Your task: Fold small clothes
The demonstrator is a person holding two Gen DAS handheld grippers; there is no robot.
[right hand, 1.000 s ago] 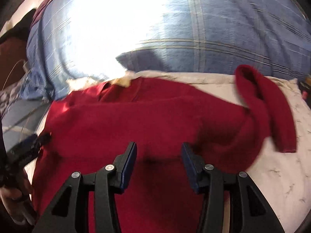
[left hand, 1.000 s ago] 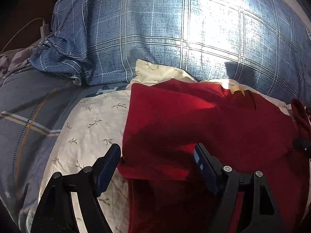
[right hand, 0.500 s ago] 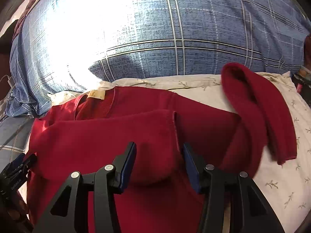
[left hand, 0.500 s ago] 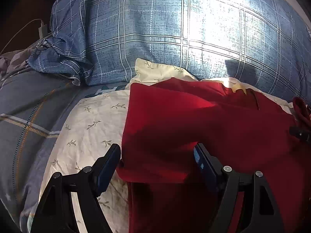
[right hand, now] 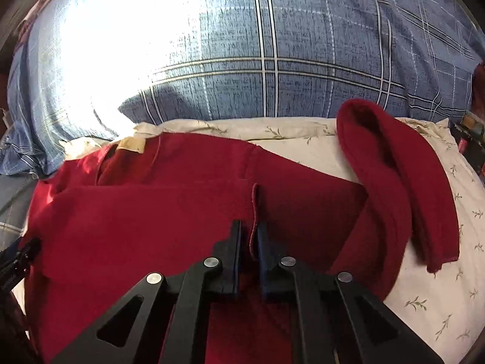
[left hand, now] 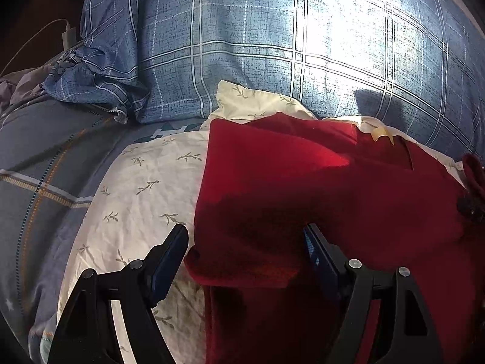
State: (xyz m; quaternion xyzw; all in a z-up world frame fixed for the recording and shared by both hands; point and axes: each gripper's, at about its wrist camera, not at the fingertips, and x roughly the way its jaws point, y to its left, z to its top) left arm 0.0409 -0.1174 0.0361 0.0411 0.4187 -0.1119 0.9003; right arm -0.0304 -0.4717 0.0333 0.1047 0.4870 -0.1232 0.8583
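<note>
Right gripper (right hand: 249, 236) jaws now pinched on red sweater (right hand: 157, 212) hem; left gripper (left hand: 245, 245) unchanged, wide.

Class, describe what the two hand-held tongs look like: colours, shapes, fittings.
Left tongs and right tongs match: matte black angular frames with triangular cut-outs, round silver rivets at the joints, and flat dark blue pads lining the fingers. No cables, markings or sleeves show.

Blue plaid pillow (left hand: 272, 54) behind cream leaf-print pillow (left hand: 145, 194), grey blanket (left hand: 45, 157) & white charger (left hand: 67, 35) at left.
</note>
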